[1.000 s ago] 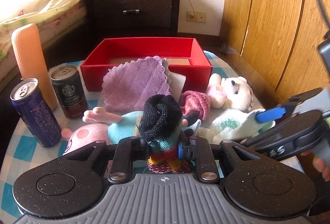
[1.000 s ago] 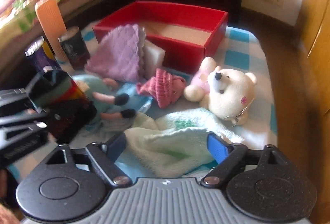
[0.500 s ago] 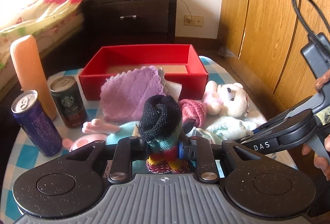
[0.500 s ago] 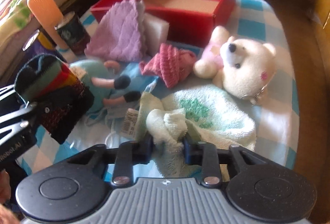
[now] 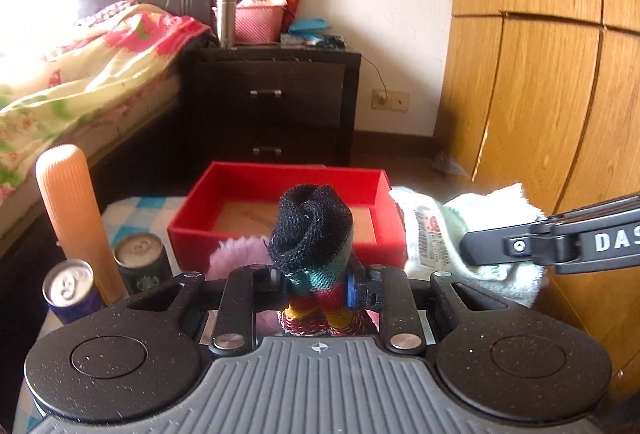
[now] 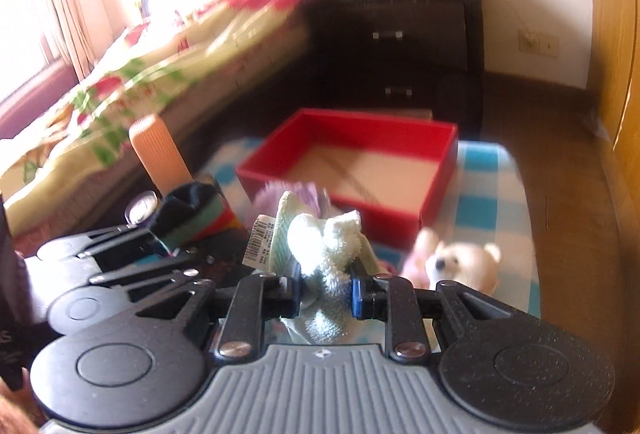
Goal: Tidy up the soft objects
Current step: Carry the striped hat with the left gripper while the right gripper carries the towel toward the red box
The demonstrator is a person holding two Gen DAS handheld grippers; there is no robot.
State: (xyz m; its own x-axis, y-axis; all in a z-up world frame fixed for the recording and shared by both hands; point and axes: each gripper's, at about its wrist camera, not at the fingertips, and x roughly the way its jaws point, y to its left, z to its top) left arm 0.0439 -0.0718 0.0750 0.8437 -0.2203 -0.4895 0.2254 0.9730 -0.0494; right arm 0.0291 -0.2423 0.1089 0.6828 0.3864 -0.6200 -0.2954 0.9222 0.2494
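My left gripper (image 5: 318, 288) is shut on a rolled striped sock with a black cuff (image 5: 310, 234), held above the table in front of the red box (image 5: 280, 178). My right gripper (image 6: 325, 292) is shut on a pale green towel (image 6: 326, 246) with a barcode label, lifted off the table. That towel also shows at the right of the left wrist view (image 5: 480, 230). The red box (image 6: 360, 138) is open with a bare cardboard floor. A white teddy bear (image 6: 460, 262) lies on the table to the right. A purple cloth (image 5: 236, 258) peeks out below the sock.
An orange ribbed bottle (image 5: 72, 210) and two drink cans (image 5: 140, 262) (image 5: 70, 288) stand at the table's left. A bed (image 5: 80, 74) and a dark nightstand (image 5: 276, 102) are behind the table. A wooden wardrobe (image 5: 540, 94) is to the right.
My right gripper shut on the green towel and lifted it off the table. Both grippers rose, the left one still holding the sock, and now point more level toward the red box.
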